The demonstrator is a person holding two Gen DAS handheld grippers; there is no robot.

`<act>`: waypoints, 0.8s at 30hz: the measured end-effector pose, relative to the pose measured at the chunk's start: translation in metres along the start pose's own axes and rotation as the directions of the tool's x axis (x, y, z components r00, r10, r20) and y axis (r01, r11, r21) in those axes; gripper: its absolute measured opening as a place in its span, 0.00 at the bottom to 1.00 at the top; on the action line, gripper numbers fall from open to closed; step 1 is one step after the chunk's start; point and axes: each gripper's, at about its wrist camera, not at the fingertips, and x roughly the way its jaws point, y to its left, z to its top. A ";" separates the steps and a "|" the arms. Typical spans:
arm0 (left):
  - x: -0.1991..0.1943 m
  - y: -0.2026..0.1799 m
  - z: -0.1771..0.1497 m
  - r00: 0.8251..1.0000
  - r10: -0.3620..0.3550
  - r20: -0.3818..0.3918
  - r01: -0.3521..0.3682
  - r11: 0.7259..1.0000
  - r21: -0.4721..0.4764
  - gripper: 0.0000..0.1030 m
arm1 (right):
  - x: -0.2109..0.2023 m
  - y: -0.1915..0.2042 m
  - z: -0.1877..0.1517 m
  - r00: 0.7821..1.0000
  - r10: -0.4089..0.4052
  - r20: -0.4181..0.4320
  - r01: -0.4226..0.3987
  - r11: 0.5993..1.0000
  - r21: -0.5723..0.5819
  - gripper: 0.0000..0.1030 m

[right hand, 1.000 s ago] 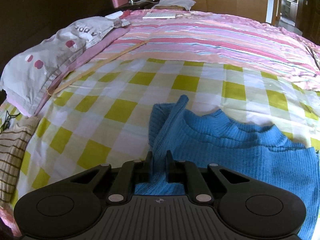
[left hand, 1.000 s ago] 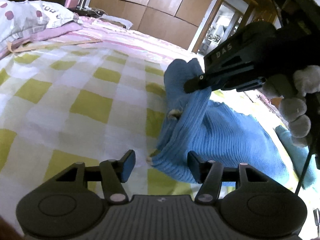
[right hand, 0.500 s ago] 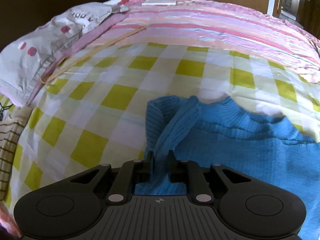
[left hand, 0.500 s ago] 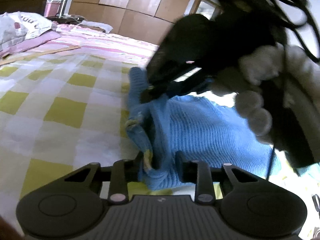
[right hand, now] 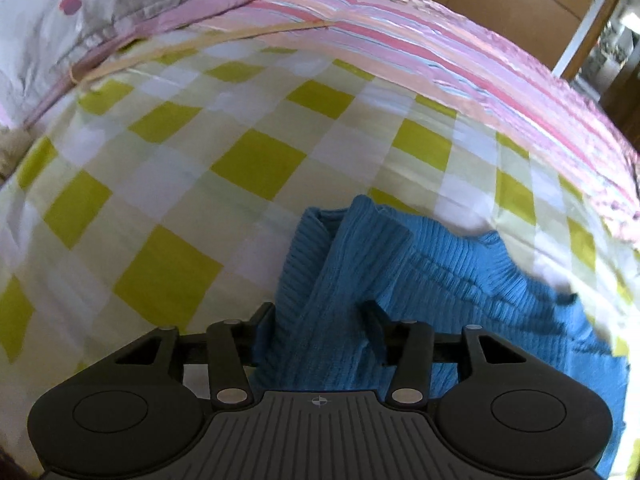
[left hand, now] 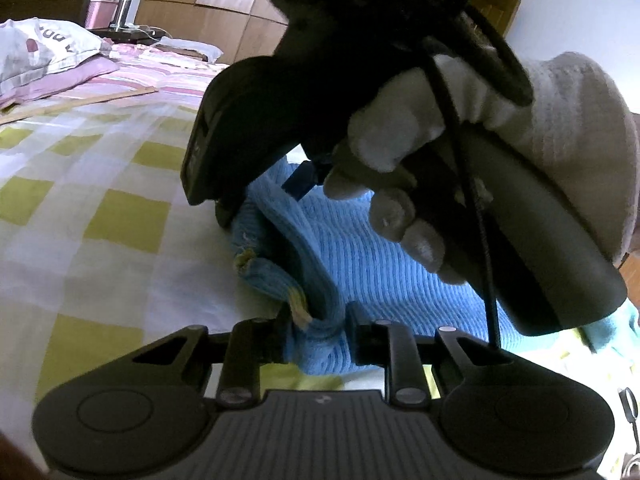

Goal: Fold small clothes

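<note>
A small blue ribbed knit sweater (left hand: 360,252) lies on a yellow-and-white checked bedsheet (left hand: 100,200). My left gripper (left hand: 318,332) is shut on the sweater's folded left edge near the hem. In the left wrist view the right gripper's black body and a white-gloved hand (left hand: 460,152) fill the upper right, just above the sweater. In the right wrist view my right gripper (right hand: 320,320) stands part open, with a fold of the sweater (right hand: 440,280) lying loose between its jaws.
A grey pillow with red dots (right hand: 80,12) and a pink striped blanket (right hand: 440,52) lie at the far side of the bed. Wooden wardrobes (left hand: 224,4) stand behind. A teal cloth (left hand: 612,324) lies at the right edge.
My left gripper closed on the sweater's edge. My right gripper, earlier shut on the fold, has opened and moved closer over the left gripper.
</note>
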 end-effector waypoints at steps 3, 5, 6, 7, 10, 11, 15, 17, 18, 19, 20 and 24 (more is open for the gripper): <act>0.000 -0.001 0.000 1.000 0.001 -0.003 0.000 1.000 0.004 0.29 | -0.001 0.001 -0.003 1.000 -0.011 0.007 0.011 1.000 -0.020 0.42; -0.001 -0.002 0.000 1.000 0.007 -0.007 -0.007 1.000 0.007 0.29 | -0.003 0.000 -0.005 1.000 -0.017 0.015 0.018 0.999 -0.029 0.33; 0.000 -0.002 0.001 1.000 0.010 -0.007 -0.010 1.000 0.008 0.29 | -0.004 -0.002 -0.006 1.000 -0.015 0.017 0.016 1.000 -0.026 0.31; 0.001 -0.002 0.001 1.000 0.013 -0.008 -0.013 1.000 0.009 0.28 | -0.006 -0.004 -0.007 1.000 -0.010 0.020 0.011 1.000 -0.018 0.26; 0.002 -0.005 0.002 1.000 0.027 -0.016 -0.027 1.000 0.017 0.25 | -0.013 -0.011 -0.009 1.000 0.010 0.027 -0.010 1.000 0.008 0.17; 0.001 -0.005 0.002 0.999 0.032 -0.022 -0.032 0.999 0.016 0.25 | -0.015 -0.013 -0.010 0.999 0.016 0.030 -0.016 1.000 0.015 0.15; -0.001 -0.010 0.004 0.998 0.051 -0.034 -0.051 0.999 0.006 0.21 | -0.026 -0.020 -0.014 0.998 0.031 0.052 -0.032 0.999 0.028 0.11; -0.003 -0.016 0.005 0.998 0.061 -0.031 -0.061 0.998 0.012 0.21 | -0.032 -0.025 -0.016 0.997 0.038 0.064 -0.040 0.999 0.032 0.11; -0.005 -0.019 0.005 0.998 0.065 -0.028 -0.064 0.998 0.019 0.20 | -0.037 -0.028 -0.018 0.996 0.045 0.073 -0.048 0.998 0.039 0.11; -0.006 -0.023 0.005 0.997 0.066 -0.026 -0.066 0.998 0.025 0.20 | -0.041 -0.032 -0.020 0.995 0.053 0.081 -0.057 0.997 0.047 0.11; -0.007 -0.027 0.006 0.997 0.066 -0.025 -0.066 0.997 0.030 0.20 | -0.045 -0.036 -0.021 0.994 0.059 0.088 -0.064 0.996 0.055 0.11; -0.010 -0.043 0.009 0.998 0.054 -0.020 -0.053 0.997 0.051 0.20 | -0.062 -0.055 -0.028 0.991 0.070 0.115 -0.080 0.993 0.082 0.10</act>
